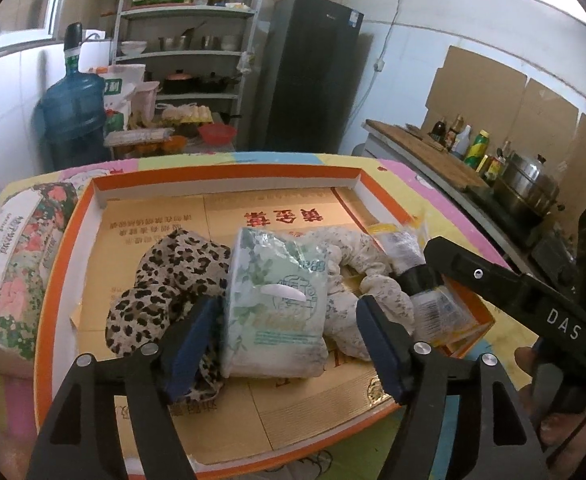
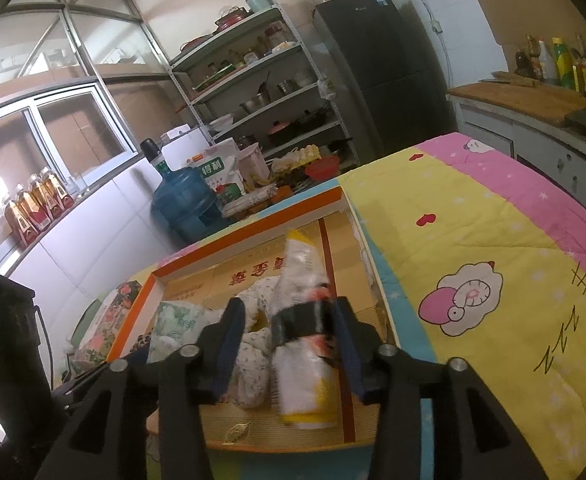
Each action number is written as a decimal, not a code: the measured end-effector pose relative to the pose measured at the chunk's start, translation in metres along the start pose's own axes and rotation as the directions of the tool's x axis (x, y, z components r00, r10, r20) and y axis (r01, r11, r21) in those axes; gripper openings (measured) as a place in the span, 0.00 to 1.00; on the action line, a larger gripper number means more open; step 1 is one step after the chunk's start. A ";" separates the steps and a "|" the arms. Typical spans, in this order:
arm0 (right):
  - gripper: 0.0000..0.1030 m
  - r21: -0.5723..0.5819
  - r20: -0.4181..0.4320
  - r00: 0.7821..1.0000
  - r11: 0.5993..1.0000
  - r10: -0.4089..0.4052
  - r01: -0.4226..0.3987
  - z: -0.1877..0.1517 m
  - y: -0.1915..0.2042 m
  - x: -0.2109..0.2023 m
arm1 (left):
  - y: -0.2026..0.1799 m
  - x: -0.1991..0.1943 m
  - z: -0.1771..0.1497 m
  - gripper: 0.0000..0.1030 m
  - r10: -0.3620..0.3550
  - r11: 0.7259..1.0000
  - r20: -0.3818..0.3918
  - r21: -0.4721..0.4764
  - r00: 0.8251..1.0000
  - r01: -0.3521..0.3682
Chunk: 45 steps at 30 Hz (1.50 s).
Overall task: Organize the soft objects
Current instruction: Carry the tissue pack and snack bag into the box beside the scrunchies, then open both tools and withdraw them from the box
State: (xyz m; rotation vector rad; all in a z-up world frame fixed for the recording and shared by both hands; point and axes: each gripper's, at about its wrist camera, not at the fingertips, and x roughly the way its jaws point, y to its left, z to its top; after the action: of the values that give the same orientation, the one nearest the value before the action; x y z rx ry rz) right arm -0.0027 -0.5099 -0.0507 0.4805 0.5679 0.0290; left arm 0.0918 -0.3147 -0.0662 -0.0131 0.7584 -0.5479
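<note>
Both claws let go over the box [image 1: 93, 216]

Left claw [image 1: 289, 344] wide around the tissue pack [image 1: 277, 300], right claw [image 2: 289, 344] slack beside the wipes [image 2: 305, 340]; lifting carelessly could snag the scrunchie [image 1: 357, 276].

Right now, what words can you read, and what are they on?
"DAS": on the right tongs' arm.
"得利": on the green-and-white bag by the water jug.
Red characters on the box floor: upside down, unclear.
Tissue pack and flowered pack print: too blurred.
</note>
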 end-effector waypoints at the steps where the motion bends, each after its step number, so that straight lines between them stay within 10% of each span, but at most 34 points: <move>1: 0.45 0.000 0.003 1.000 1.000 0.001 -0.001 0.000 0.000 -0.001 | 0.000 -0.002 0.000 0.72 -0.003 1.000 0.006 0.000 1.000 0.003; 45: 0.45 -0.159 0.035 0.998 0.987 0.045 -0.039 -0.022 0.105 -0.044 | 0.053 -0.125 -0.022 0.72 0.102 0.995 0.148 -0.017 0.984 -0.100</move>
State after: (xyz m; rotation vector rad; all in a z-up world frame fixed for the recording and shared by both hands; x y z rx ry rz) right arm -0.0403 -0.4136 0.0020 0.3379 0.5137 0.1038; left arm 0.0279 -0.2061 -0.0121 -0.0238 0.6121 -0.4415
